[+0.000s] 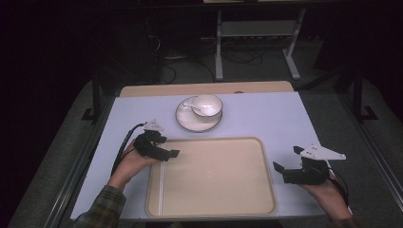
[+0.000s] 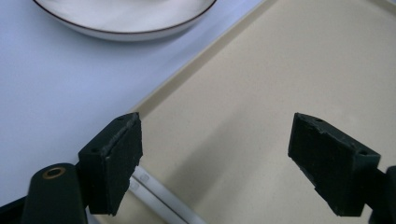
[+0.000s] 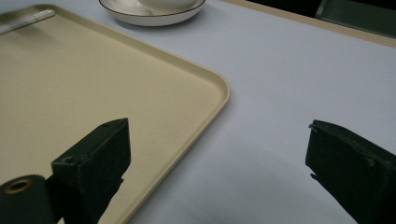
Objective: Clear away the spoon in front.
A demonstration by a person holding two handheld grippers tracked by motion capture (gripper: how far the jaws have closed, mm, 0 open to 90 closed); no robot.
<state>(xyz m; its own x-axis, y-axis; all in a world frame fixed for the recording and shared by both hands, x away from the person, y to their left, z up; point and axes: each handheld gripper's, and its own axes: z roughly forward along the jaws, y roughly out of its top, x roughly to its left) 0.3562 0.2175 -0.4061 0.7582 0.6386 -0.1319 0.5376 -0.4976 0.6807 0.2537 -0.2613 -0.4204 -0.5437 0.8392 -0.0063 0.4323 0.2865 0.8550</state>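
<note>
A beige tray [image 1: 266, 190] lies in the middle of the table. Along its left side rests a thin white strip [image 1: 161, 183], which in the left gripper view [image 2: 163, 198] passes just below the left jaw. My left gripper [image 1: 170, 151] hovers over the tray's top left corner, and its jaws [image 2: 215, 140] stand wide open with nothing between the pads. To the right of the tray [image 3: 140, 70], my right gripper [image 1: 287, 158] is held over the table, also open and empty [image 3: 217, 149]. Behind the tray, a white saucer [image 1: 183, 121] carries a cup [image 1: 207, 105] with a spoon in it.
The pale blue table top [image 1: 275, 118] has bare room right of the saucer [image 3: 154, 16] and right of the tray. A wooden strip [image 1: 204, 88] edges the far side. The table's left and right edges drop to a grey floor.
</note>
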